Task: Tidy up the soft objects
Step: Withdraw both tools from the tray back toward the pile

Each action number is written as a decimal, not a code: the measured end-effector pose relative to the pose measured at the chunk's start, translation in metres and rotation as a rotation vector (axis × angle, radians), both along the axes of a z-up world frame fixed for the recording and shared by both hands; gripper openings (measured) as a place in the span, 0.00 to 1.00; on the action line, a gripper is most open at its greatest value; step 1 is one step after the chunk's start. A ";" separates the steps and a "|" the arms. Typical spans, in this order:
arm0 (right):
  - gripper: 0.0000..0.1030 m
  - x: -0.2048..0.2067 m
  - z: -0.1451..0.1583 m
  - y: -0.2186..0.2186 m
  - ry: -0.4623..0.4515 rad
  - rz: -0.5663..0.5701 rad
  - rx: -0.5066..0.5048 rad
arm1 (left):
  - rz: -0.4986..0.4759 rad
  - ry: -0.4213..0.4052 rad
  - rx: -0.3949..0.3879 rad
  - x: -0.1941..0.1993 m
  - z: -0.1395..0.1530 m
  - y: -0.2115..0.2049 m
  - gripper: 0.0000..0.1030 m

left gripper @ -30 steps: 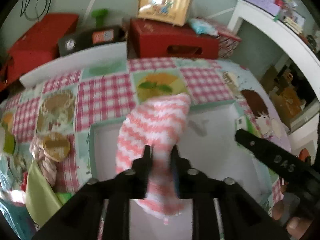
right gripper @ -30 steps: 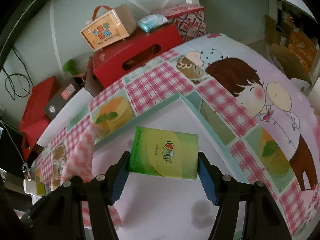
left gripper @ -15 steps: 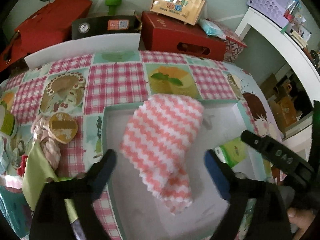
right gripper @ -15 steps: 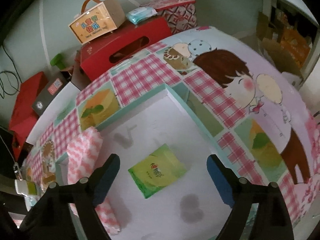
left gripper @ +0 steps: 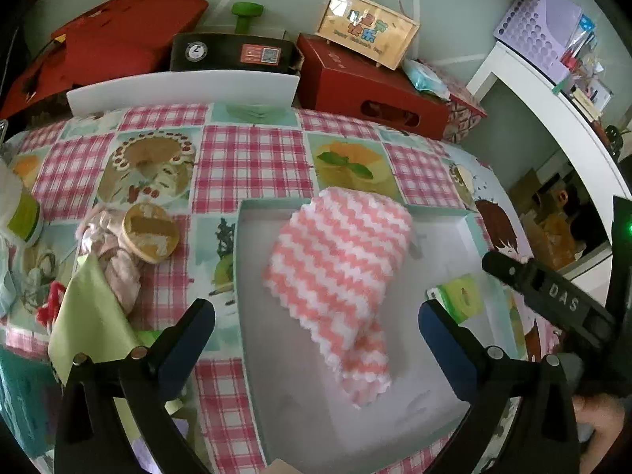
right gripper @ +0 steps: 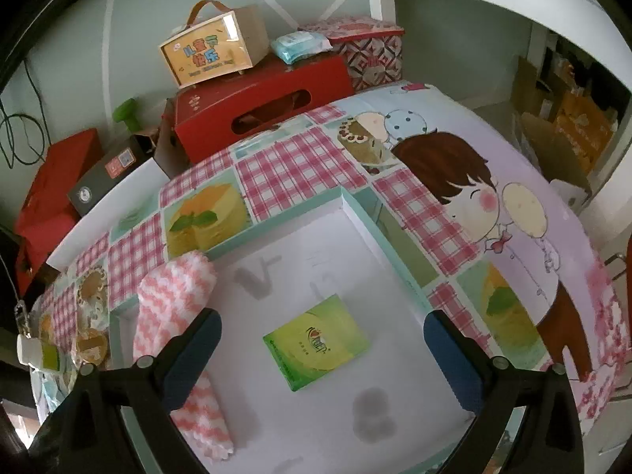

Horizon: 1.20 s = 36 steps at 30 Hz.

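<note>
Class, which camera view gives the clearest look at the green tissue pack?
The right wrist view: the green tissue pack lies whole and central in the white tray. The left wrist view shows only part of it, behind a jaw.

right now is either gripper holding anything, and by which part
Nothing is held. The left gripper is opening over the pink-and-white zigzag knitted cloth; the right gripper is opening over the green tissue packet. Both lie free in the white tray.
</note>
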State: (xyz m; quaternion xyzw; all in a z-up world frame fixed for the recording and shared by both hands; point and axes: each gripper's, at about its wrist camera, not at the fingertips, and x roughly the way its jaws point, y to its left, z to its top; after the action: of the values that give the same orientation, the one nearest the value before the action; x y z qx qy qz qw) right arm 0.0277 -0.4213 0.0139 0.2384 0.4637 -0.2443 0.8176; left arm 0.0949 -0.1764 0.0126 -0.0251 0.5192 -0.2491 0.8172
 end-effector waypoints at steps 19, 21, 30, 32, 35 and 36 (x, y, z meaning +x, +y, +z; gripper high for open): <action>1.00 0.023 0.023 0.058 -0.006 0.144 -0.128 | -0.035 -0.107 0.089 -0.009 0.011 0.028 1.00; 1.00 0.024 0.027 0.065 -0.018 0.157 -0.130 | -0.036 -0.101 0.095 -0.007 0.013 0.033 1.00; 1.00 0.024 0.050 0.088 -0.091 0.187 -0.149 | 0.021 -0.036 0.110 0.008 0.024 0.067 0.99; 1.00 0.026 0.057 0.099 -0.116 0.225 -0.155 | 0.038 -0.028 0.081 0.012 0.032 0.080 0.99; 1.00 0.030 0.060 0.118 -0.138 0.295 -0.134 | 0.081 -0.026 0.072 0.018 0.040 0.102 0.99; 1.00 0.032 0.060 0.123 -0.141 0.312 -0.123 | 0.099 -0.024 0.073 0.021 0.041 0.109 0.99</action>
State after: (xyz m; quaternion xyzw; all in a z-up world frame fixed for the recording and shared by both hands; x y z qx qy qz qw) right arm 0.0595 -0.2979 0.0741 0.1296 0.4210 -0.1249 0.8890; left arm 0.1161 -0.0673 0.0539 -0.0177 0.5163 -0.1896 0.8350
